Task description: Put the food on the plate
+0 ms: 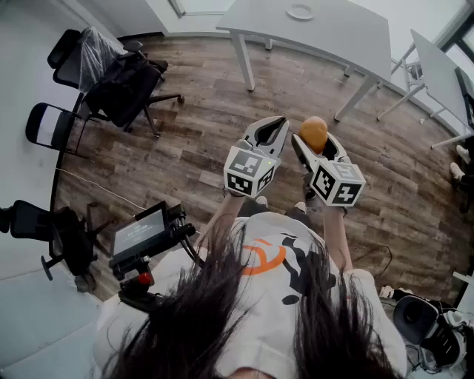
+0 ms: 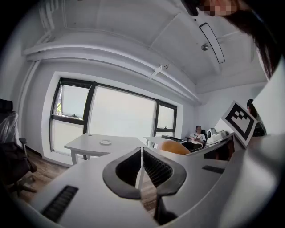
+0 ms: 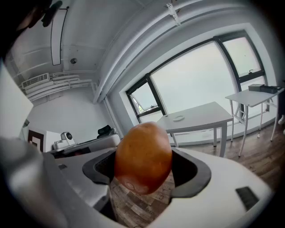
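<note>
An orange-brown, egg-shaped piece of food (image 1: pixel 313 132) sits between the jaws of my right gripper (image 1: pixel 317 148), which is shut on it and raised in front of the person's chest. In the right gripper view the food (image 3: pixel 143 156) fills the gap of the right gripper (image 3: pixel 143 171). A small white plate (image 1: pixel 300 11) lies on the far white table (image 1: pixel 348 37); the plate (image 3: pixel 178 118) also shows beyond the food, and the plate (image 2: pixel 105 142) shows in the left gripper view. My left gripper (image 1: pixel 275 126) is beside the right one, with its jaws shut and nothing in them (image 2: pixel 141 153).
Black office chairs (image 1: pixel 122 78) stand at the left over the wooden floor (image 1: pixel 200 141). A second white table (image 1: pixel 444 81) is at the right. A camera rig with a screen (image 1: pixel 141 233) is near the person's left side. A seated person (image 2: pixel 196 136) is far off.
</note>
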`<state>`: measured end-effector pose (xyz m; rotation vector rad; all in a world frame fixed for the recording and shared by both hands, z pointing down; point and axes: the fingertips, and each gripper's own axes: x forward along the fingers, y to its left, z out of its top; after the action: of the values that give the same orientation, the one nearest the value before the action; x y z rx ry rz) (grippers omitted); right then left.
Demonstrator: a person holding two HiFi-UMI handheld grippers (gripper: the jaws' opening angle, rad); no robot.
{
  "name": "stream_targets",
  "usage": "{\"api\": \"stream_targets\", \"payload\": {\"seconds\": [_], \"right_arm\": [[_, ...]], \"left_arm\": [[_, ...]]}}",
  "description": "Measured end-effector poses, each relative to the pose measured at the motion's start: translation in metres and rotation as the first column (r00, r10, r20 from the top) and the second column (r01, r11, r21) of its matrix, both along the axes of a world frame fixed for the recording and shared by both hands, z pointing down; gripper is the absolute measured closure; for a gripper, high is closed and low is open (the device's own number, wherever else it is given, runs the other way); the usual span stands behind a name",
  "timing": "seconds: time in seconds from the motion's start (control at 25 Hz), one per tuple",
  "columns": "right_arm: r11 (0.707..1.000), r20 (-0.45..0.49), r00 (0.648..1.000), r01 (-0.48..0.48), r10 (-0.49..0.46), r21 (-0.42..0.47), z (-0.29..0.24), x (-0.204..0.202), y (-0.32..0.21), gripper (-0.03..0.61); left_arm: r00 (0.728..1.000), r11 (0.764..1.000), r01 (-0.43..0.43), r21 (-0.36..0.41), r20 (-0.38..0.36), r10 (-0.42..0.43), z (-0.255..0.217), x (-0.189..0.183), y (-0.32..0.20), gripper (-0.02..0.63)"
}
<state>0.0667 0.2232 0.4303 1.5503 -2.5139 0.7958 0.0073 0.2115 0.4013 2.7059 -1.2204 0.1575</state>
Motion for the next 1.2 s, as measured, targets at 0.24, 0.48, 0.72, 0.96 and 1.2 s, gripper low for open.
{"api": "stream_targets", "payload": {"seconds": [0.24, 0.48, 0.72, 0.96, 1.2], "right_arm": [[1.0, 0.005, 1.0, -0.01, 0.01, 0.0, 0.005, 0.0, 0.003, 0.218], [0.999, 0.015, 0.999, -0.043, 0.043, 0.014, 0.01, 0.0, 0.008, 0.216], [0.997, 0.019, 0.997, -0.077, 0.077, 0.02, 0.016, 0.002, 0.012, 0.218], [0.995, 0.005, 0.995, -0.101, 0.101, 0.01, 0.031, -0.011, 0.016, 0.216], [0.994, -0.02, 0.994, -0.105, 0.105, -0.009, 0.015, -0.034, 0.0, 0.216]], "left_arm": [[1.0, 1.0, 0.001, -0.003, 0.008, -0.001, 0.005, -0.003, 0.001, 0.607], [1.0, 1.0, -0.016, -0.001, 0.003, 0.016, 0.011, -0.006, 0.005, 0.607], [0.999, 0.999, -0.039, -0.001, 0.006, 0.039, 0.019, -0.007, 0.009, 0.607], [0.999, 0.998, -0.054, -0.015, -0.003, 0.054, 0.037, -0.026, 0.008, 0.607], [0.998, 0.998, -0.047, -0.038, -0.034, 0.045, 0.024, -0.054, -0.01, 0.607]]}}
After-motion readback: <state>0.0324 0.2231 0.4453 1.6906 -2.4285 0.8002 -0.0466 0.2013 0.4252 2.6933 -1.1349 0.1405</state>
